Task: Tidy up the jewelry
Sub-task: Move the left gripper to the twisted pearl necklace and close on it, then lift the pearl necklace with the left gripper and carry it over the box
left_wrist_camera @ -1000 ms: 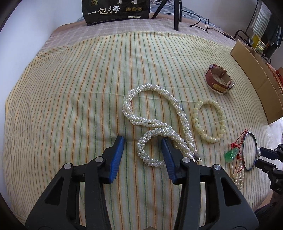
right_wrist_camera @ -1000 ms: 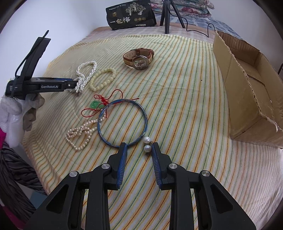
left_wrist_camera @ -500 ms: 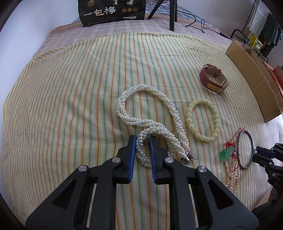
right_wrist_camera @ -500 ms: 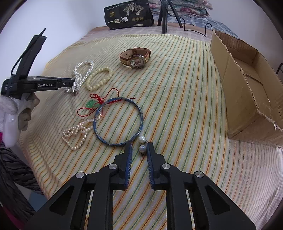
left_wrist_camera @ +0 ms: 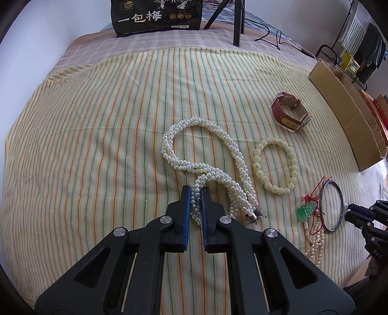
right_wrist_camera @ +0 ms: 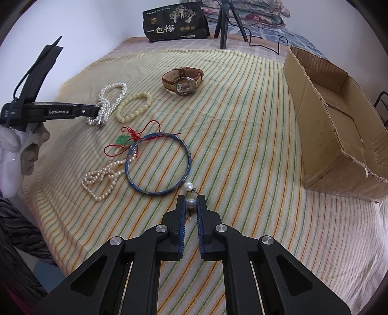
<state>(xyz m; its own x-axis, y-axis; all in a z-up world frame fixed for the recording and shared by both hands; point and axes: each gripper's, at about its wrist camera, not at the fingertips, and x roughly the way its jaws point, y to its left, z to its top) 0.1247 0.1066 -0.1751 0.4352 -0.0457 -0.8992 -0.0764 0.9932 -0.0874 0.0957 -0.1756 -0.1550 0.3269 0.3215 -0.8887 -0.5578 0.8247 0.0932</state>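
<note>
Pearl-white twisted multi-strand necklace is spread on the striped yellow bedspread, its long axis running from the far loop down toward the left gripper, whose jaws are clamped on its near loop. A white pearl drop earring is pinched by the still-closing right gripper, beside the blue bangle.

Bed w/ striped sheet; on it: pearl rope, bead bracelet, watch, blue bangle, jade charm, thin pearl strand, pearl earrings, cardboard box, black bag
</note>
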